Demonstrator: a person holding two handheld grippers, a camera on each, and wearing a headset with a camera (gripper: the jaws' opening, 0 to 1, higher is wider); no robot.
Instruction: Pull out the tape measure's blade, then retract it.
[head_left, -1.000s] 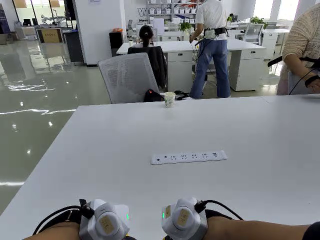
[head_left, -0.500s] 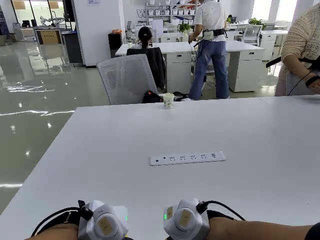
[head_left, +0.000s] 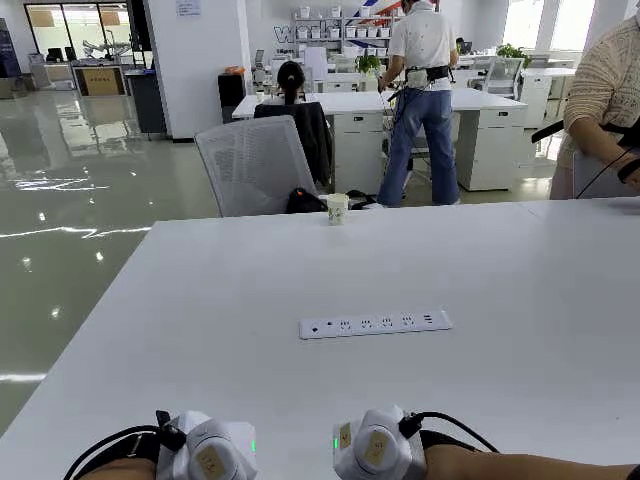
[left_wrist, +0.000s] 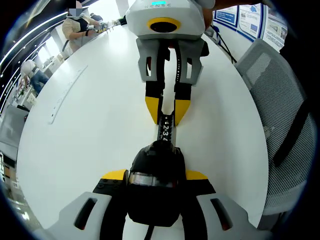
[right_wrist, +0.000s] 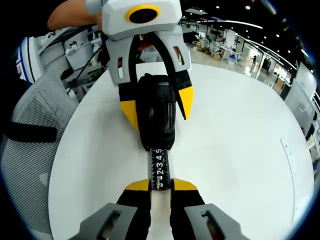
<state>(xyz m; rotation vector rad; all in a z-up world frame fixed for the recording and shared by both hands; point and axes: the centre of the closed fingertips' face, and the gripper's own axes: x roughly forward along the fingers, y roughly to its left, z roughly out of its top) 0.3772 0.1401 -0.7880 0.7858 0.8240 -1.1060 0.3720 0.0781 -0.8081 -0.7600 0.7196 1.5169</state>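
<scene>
The black tape measure case (left_wrist: 155, 187) sits between the yellow-tipped fingers of my left gripper (left_wrist: 155, 175), which is shut on it just above the white table (left_wrist: 90, 145). A short stretch of numbered blade (left_wrist: 165, 132) runs out of the case to my right gripper (left_wrist: 166, 117). In the right gripper view, my right gripper (right_wrist: 160, 186) is shut on the blade (right_wrist: 159, 167) near its tip, and the left gripper (right_wrist: 157, 107) faces it with the case (right_wrist: 157, 120). In the head view both grippers are at the near table edge, left (head_left: 205, 458) and right (head_left: 375, 452), with their fingers hidden.
A white power strip (head_left: 375, 324) lies mid-table. A paper cup (head_left: 338, 208) stands at the far edge in front of a grey mesh chair (head_left: 262, 160). A person (head_left: 600, 100) stands at the far right corner, and others are at desks behind.
The head camera has tilted up a little, so both grippers sit lower in the picture. The gap between the two housings looks very slightly wider.
</scene>
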